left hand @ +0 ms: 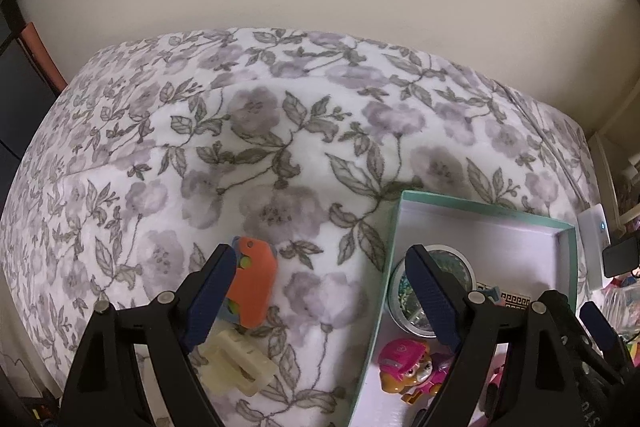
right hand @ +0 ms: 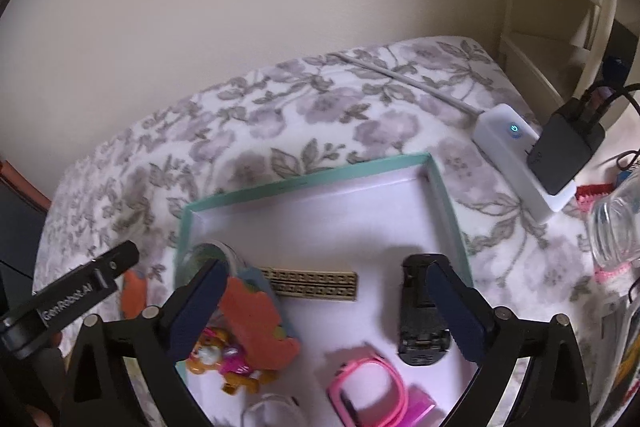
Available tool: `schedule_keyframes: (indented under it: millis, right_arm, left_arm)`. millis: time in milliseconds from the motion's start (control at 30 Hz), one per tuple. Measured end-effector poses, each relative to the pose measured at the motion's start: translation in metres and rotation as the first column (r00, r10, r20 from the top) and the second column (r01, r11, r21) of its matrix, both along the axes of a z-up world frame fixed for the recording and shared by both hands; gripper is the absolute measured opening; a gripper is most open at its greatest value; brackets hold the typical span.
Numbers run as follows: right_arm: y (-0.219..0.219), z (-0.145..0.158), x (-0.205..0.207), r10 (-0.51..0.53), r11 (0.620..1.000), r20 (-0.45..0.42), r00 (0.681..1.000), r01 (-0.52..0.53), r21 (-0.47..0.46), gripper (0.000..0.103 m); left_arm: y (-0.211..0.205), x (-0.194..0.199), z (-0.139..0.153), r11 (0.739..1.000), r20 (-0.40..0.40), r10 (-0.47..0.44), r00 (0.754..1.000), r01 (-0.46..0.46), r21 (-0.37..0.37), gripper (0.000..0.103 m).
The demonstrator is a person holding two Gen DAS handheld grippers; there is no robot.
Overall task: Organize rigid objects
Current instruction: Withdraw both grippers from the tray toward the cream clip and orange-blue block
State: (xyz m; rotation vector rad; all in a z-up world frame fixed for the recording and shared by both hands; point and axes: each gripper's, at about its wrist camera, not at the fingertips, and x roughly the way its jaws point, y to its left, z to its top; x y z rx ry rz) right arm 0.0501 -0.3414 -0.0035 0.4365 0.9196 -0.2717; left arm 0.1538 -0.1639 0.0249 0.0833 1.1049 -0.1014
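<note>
The bed with the flowery blanket [left hand: 280, 131] is the biggest thing here, and most of it is bare, so there is lots of soft room at the back and on the left side.

On it sits a teal box [right hand: 444, 195] with low walls and a white floor. I think this is where the hard little things are meant to go, because some are in it already: a round tin [left hand: 448, 267], a toy puppy in pink [left hand: 404, 359], a flat patterned strip [right hand: 312, 283], a black clip-like thing [right hand: 416, 323] and a pink watch [right hand: 372, 383]. The back half of the box floor is bare, so there is room for more.

Just past the box's right wall lie a white power strip [right hand: 504, 143] with a black plug [right hand: 568, 155], and a glass jar [right hand: 616, 227]. That side is crowded.

The right gripper [right hand: 320, 303] hangs over the box, jaws wide apart. An orange toy [right hand: 256, 319] lies by its left finger, but nothing squeezes it.

The left gripper [left hand: 320, 291] is spread open too, over the box's left wall. Outside that wall, on the blanket, wait an orange block [left hand: 252, 275] and a cream plastic piece [left hand: 236, 359]. They probably go in next.
</note>
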Motion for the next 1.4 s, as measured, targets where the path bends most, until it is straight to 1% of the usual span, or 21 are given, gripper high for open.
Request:
schedule_keyframes:
  millis: [200, 267, 367, 467, 567, 667, 733, 867, 933, 1000, 1067, 1133, 1167, 1267, 1300, 1400]
  right_arm:
    - [0.014, 0.015, 0.002, 0.021, 1.000, 0.064, 0.998, -0.021, 0.000, 0.101]
    - [0.021, 0.020, 0.005, 0.036, 0.999, 0.072, 0.997, -0.036, -0.005, 0.101]
    - [0.040, 0.026, 0.011, 0.076, 0.997, 0.080, 0.994, -0.076, -0.005, 0.101]
    - [0.063, 0.030, 0.019, 0.135, 0.991, 0.092, 0.987, -0.136, 0.000, 0.101]
    - [0.090, 0.032, 0.028, 0.202, 0.979, 0.085, 0.976, -0.202, -0.009, 0.101]
    - [0.116, 0.033, 0.035, 0.261, 0.965, 0.067, 0.963, -0.259, -0.045, 0.101]
    - [0.127, 0.032, 0.038, 0.291, 0.956, 0.050, 0.956, -0.288, -0.052, 0.101]
    - [0.141, 0.029, 0.041, 0.332, 0.943, 0.039, 0.942, -0.332, -0.018, 0.101]
    - [0.145, 0.027, 0.043, 0.349, 0.937, 0.042, 0.936, -0.350, -0.001, 0.101]
    - [0.151, 0.025, 0.044, 0.367, 0.930, 0.036, 0.929, -0.368, 0.009, 0.098]
    - [0.158, 0.022, 0.046, 0.384, 0.923, 0.027, 0.923, -0.385, 0.011, 0.097]
    - [0.164, 0.018, 0.048, 0.393, 0.919, 0.015, 0.919, -0.393, 0.010, 0.095]
    - [0.166, 0.016, 0.050, 0.398, 0.917, 0.010, 0.917, -0.398, 0.012, 0.093]
    - [0.171, 0.006, 0.055, 0.407, 0.913, -0.010, 0.913, -0.407, 0.029, 0.090]
    - [0.172, 0.003, 0.056, 0.405, 0.914, -0.017, 0.914, -0.405, 0.030, 0.089]
    - [0.172, -0.001, 0.057, 0.403, 0.915, -0.039, 0.914, -0.403, 0.016, 0.089]
  left_arm:
    - [0.014, 0.003, 0.003, 0.999, -0.009, 0.022, 1.000, -0.023, -0.039, 0.087]
    - [0.021, 0.004, 0.004, 0.998, -0.020, 0.033, 0.999, -0.034, -0.051, 0.087]
    - [0.033, 0.007, 0.009, 0.996, -0.029, 0.060, 0.998, -0.062, -0.062, 0.087]
    - [0.048, 0.010, 0.014, 0.994, -0.027, 0.093, 0.995, -0.094, -0.053, 0.087]
    - [0.064, 0.014, 0.021, 0.991, -0.026, 0.125, 0.992, -0.126, -0.039, 0.087]
    - [0.081, 0.016, 0.026, 0.987, -0.026, 0.154, 0.988, -0.155, -0.039, 0.087]
    - [0.093, 0.016, 0.030, 0.985, -0.031, 0.169, 0.985, -0.170, -0.040, 0.087]
    - [0.116, 0.014, 0.036, 0.982, -0.032, 0.185, 0.982, -0.186, -0.027, 0.087]
    - [0.129, 0.014, 0.038, 0.978, -0.024, 0.208, 0.978, -0.209, -0.024, 0.087]
    - [0.140, 0.013, 0.039, 0.973, -0.025, 0.228, 0.973, -0.229, -0.021, 0.087]
    - [0.151, 0.013, 0.036, 0.968, -0.034, 0.248, 0.968, -0.249, -0.023, 0.087]
    - [0.160, 0.014, 0.028, 0.962, -0.064, 0.268, 0.961, -0.271, -0.028, 0.087]
    - [0.162, 0.014, 0.025, 0.961, -0.075, 0.273, 0.959, -0.276, -0.028, 0.087]
    - [0.166, 0.015, 0.008, 0.958, -0.134, 0.280, 0.951, -0.286, -0.027, 0.087]
    - [0.167, 0.015, 0.000, 0.956, -0.163, 0.285, 0.945, -0.293, -0.029, 0.087]
    - [0.168, 0.013, -0.013, 0.953, -0.208, 0.287, 0.935, -0.301, -0.036, 0.087]
